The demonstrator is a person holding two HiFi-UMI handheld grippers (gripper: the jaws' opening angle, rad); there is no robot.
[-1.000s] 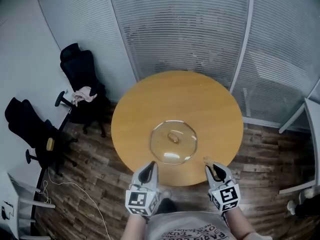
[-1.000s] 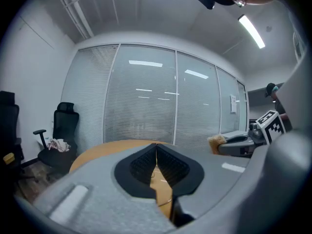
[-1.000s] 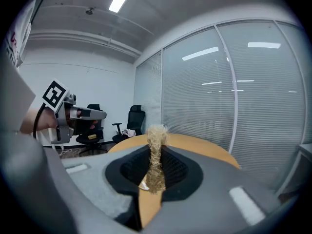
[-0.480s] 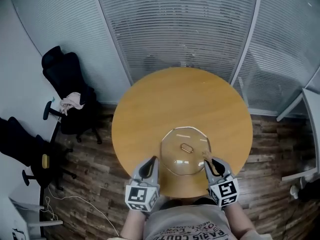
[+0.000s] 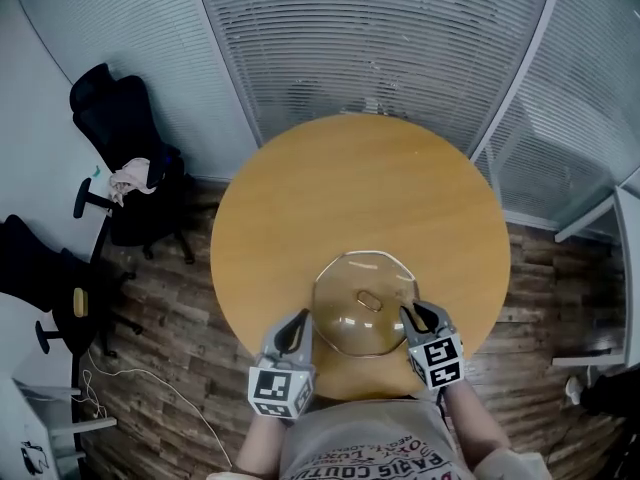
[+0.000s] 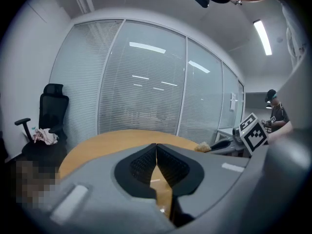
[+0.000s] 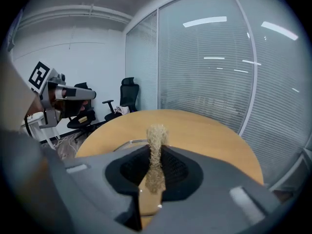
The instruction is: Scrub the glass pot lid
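A tan fibrous scrubber [image 7: 157, 135] is clamped in the right gripper [image 5: 408, 314] at the rim of the glass pot lid [image 5: 365, 303] on the round wooden table [image 5: 350, 188], while the left gripper [image 5: 299, 318] is held with jaws pressed together on nothing

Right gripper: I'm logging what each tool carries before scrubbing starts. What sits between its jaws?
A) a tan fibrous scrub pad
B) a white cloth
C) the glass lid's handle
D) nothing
A: the right gripper view shows the right gripper with its jaws pressed on a tan, fibrous scrub pad that sticks up past the tips.
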